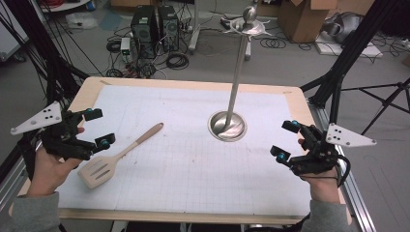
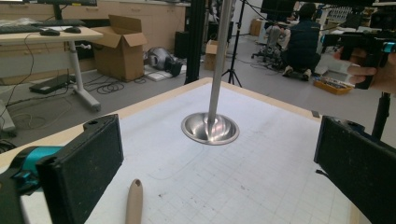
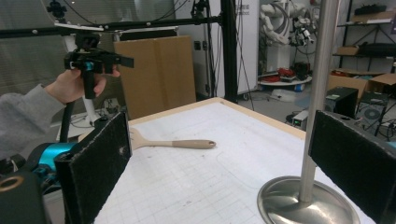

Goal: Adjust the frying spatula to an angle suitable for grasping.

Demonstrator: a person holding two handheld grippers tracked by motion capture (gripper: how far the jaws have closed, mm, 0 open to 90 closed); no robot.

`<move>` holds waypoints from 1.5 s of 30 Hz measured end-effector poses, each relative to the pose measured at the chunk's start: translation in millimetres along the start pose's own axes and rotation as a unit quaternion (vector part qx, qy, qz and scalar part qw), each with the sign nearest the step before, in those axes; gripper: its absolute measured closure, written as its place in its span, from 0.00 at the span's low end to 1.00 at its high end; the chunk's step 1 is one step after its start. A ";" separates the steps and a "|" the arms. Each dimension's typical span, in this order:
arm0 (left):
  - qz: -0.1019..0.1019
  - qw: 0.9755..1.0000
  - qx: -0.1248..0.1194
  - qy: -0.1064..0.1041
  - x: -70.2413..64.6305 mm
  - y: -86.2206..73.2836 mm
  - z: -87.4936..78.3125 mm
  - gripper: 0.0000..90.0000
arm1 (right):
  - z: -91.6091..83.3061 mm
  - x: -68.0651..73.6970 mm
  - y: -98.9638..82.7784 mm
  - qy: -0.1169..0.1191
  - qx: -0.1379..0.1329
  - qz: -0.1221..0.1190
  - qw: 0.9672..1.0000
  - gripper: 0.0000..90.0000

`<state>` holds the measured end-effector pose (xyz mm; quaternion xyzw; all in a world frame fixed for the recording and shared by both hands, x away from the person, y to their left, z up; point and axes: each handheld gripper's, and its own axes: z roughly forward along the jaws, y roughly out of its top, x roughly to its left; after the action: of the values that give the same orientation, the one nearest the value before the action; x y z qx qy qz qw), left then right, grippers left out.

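A beige slotted spatula (image 1: 113,159) lies flat on the white grid mat (image 1: 193,169) at the left, its handle pointing toward the middle. My left gripper (image 1: 100,128) hovers just left of the spatula head, open, with nothing between its fingers. In the left gripper view the handle tip (image 2: 134,200) shows low between the wide black jaws. A metal stand (image 1: 227,125) with a round base and a tall pole rises right of centre. My right gripper (image 1: 285,140) is held open to the right of the base, holding nothing. The right gripper view has the spatula (image 3: 177,143) and stand base (image 3: 303,207).
The wooden table rim (image 1: 87,92) frames the mat. Black frame struts (image 1: 338,63) stand at both back corners. Computer towers (image 1: 154,24), cables and cardboard boxes (image 1: 304,17) lie on the floor beyond. A person (image 2: 303,42) sits far off in the left gripper view.
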<state>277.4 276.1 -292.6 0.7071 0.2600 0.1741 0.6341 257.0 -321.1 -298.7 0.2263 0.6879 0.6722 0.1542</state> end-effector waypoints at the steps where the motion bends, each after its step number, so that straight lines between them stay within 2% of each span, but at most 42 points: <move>1: 0.000 1.000 0.000 -0.001 0.6 0.4 0.3 0.02 | -1.2 0.2 0.8 0.000 -0.002 0.003 1.000 0.05; 11: -0.001 1.000 0.001 0.008 1.1 -1.1 -4.3 0.02 | 4.2 1.4 -2.5 0.001 0.010 0.006 1.000 0.05; 20: 0.004 1.000 0.016 0.009 -1.0 -4.3 2.7 0.02 | 7.0 0.8 -2.3 0.000 0.013 0.001 1.000 0.05; 25: 0.004 1.000 0.022 0.010 1.0 -7.3 6.0 0.02 | 6.5 1.3 -3.0 0.001 0.015 0.007 1.000 0.05; 31: 0.005 1.000 0.028 0.009 4.6 -13.4 11.5 0.02 | 6.3 0.6 -4.5 0.002 0.014 0.009 1.000 0.05; 45: -0.001 0.998 0.057 0.025 14.4 -31.5 23.0 0.03 | 9.1 0.6 -7.5 0.009 0.023 0.013 1.000 0.05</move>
<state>297.6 267.9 -328.0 0.7373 0.2859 0.1765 0.5861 260.4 -312.9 -306.5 0.2330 0.7011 0.6604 0.1342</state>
